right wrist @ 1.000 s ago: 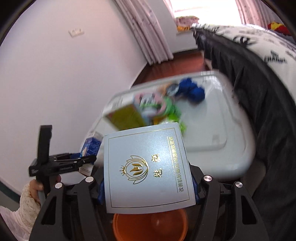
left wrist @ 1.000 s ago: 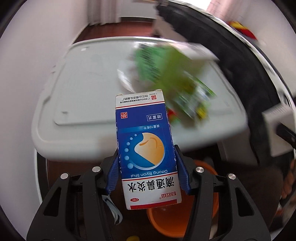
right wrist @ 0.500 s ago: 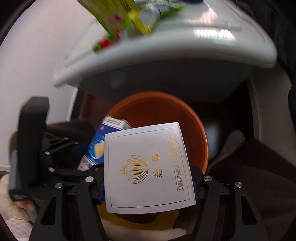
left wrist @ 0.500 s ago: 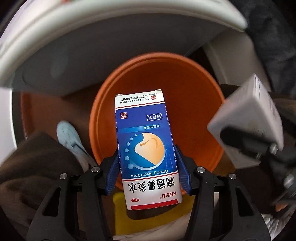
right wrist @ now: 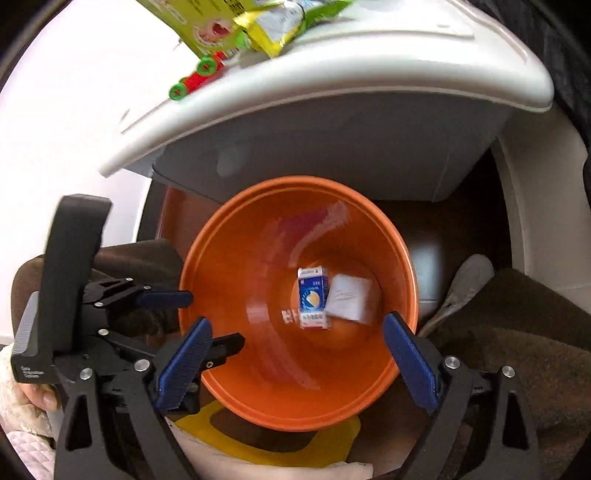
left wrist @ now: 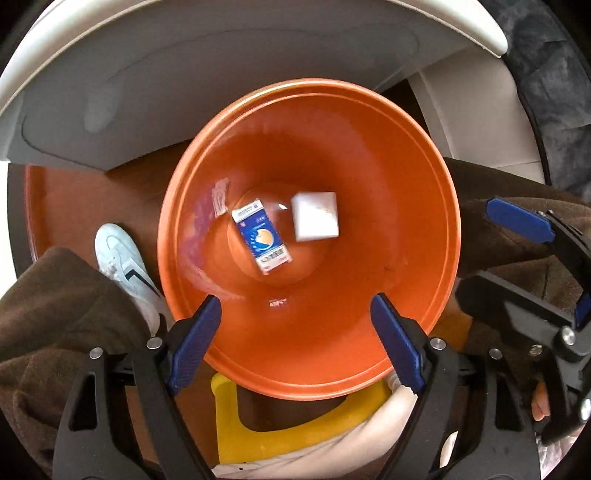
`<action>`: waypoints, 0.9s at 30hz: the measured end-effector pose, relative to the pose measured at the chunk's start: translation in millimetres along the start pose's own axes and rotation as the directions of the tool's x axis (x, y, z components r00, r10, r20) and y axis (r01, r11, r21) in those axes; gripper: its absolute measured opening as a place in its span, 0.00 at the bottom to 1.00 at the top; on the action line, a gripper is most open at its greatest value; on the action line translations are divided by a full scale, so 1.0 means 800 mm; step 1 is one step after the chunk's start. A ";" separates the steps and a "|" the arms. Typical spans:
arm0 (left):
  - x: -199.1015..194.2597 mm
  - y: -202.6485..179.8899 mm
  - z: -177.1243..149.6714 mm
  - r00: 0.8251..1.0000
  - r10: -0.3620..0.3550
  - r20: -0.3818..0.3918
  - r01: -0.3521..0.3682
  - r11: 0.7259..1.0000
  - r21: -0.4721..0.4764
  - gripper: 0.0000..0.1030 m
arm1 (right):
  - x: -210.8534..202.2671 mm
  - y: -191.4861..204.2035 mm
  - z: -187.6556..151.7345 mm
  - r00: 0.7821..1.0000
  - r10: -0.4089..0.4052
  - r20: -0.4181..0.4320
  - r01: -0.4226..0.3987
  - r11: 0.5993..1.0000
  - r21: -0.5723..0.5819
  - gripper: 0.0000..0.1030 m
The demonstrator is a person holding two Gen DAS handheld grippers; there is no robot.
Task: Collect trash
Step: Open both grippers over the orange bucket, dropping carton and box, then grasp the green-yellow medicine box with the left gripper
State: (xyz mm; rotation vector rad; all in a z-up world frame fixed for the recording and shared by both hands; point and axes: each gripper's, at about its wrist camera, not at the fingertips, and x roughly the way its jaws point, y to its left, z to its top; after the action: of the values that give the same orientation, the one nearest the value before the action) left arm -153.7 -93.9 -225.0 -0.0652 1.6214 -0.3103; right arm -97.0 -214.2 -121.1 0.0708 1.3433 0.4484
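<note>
Both boxes have just been let go. Half a second ago the blue box was pinched in the left gripper (left wrist: 295, 328) and the white box in the right gripper (right wrist: 297, 354). The fingers of both have just been opened wide, and nothing is left between them.

The blue box (left wrist: 260, 236) is now seen far past the left fingers, down on the bottom of the orange bucket (left wrist: 406, 155). The white box (left wrist: 314, 215) is just beside it, on the side of the right finger. Whether the two boxes touch cannot be told. In the right wrist view the boxes look a bit smeared, so they may not be fully at rest.

This means two pieces of trash are now collected.

The blue box is lying flat with its picture side up. Its long side runs away from the left fingers and leans a little toward the left finger at the far end. The white box is nearly square, so no long side can be picked out.

More trash is seen on the white worktop (right wrist: 406, 62) far beyond the right fingers: green and yellow wrappers (right wrist: 273, 26). These are probably to be fetched next.
</note>
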 end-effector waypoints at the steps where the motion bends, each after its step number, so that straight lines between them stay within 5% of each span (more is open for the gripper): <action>1: -0.003 -0.001 0.000 1.000 0.003 0.009 -0.003 1.000 0.004 0.78 | -0.002 -0.002 0.001 1.000 0.002 0.008 -0.002 1.000 0.001 0.89; 6: -0.043 0.002 -0.006 0.994 0.018 0.112 -0.020 0.999 0.024 0.78 | -0.020 -0.009 0.005 0.997 0.048 0.064 -0.050 0.998 0.033 0.89; 9: -0.095 0.010 -0.006 0.968 0.014 0.249 -0.015 1.000 0.000 0.79 | -0.034 -0.011 0.006 0.991 0.065 0.115 -0.069 0.997 0.028 0.89; 12: -0.161 0.010 -0.002 0.899 0.036 0.437 -0.047 0.999 0.015 0.79 | -0.040 -0.011 0.007 0.987 0.077 0.143 -0.080 0.997 0.014 0.89; 18: -0.240 0.001 0.027 0.750 0.012 0.661 -0.079 0.994 0.072 0.86 | -0.032 -0.027 0.017 0.985 0.107 0.138 -0.115 0.992 0.052 0.89; 21: -0.253 0.000 0.051 0.683 0.038 0.729 -0.166 0.981 0.104 0.86 | -0.029 -0.040 0.025 0.983 0.119 0.137 -0.132 0.987 0.090 0.89; 22: -0.252 -0.003 0.061 0.639 0.105 0.762 -0.272 0.958 0.095 0.86 | -0.028 -0.044 0.027 0.983 0.123 0.135 -0.137 0.985 0.102 0.89; 23: -0.246 -0.003 0.067 0.617 0.143 0.774 -0.339 0.936 0.097 0.86 | -0.026 -0.048 0.030 0.983 0.127 0.132 -0.142 0.983 0.113 0.89; 25: -0.229 -0.008 0.086 0.589 0.227 0.776 -0.501 0.856 0.130 0.86 | -0.024 -0.053 0.033 0.984 0.127 0.128 -0.144 0.981 0.133 0.89; 27: -0.222 -0.002 0.100 0.597 0.236 0.767 -0.535 0.830 0.161 0.86 | -0.020 -0.057 0.038 0.984 0.130 0.122 -0.148 0.978 0.150 0.89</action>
State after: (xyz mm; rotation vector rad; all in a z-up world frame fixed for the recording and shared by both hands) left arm -61.2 -67.6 -55.4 0.4316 0.7119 -0.2007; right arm -57.8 -255.0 -113.0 0.3191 1.2661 0.4484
